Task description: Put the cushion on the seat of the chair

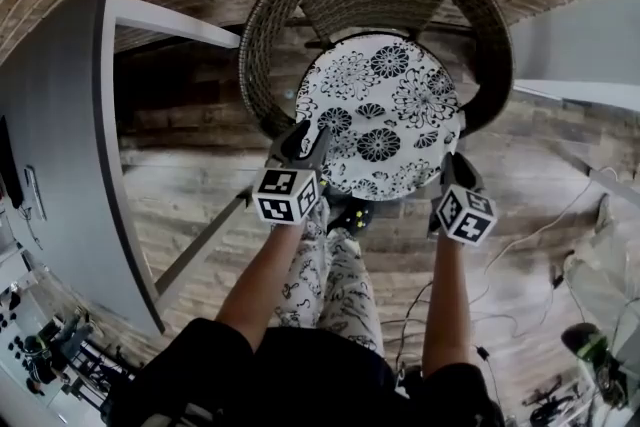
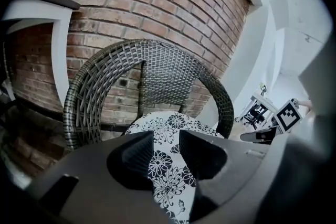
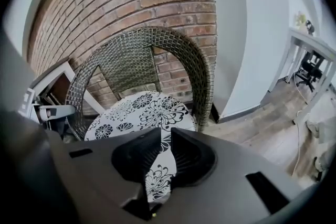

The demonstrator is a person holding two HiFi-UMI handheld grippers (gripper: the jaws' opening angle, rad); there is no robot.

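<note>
Gripping the floral cushion (image 1: 378,115) by its near edge with left gripper (image 1: 305,145) and right gripper (image 1: 453,172) alike, jaws clamped on it, over the wicker chair (image 1: 268,25) seat; liable to slide off the near side if released while overhanging

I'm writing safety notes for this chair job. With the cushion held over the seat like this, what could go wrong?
1. Both the left hand-held gripper and the right hand-held gripper pinch only the near edge of the cushion, so its far side may sag and catch on the woven chair.
2. The cushion looks shifted toward the front; released now, it might overhang or slide off.
</note>
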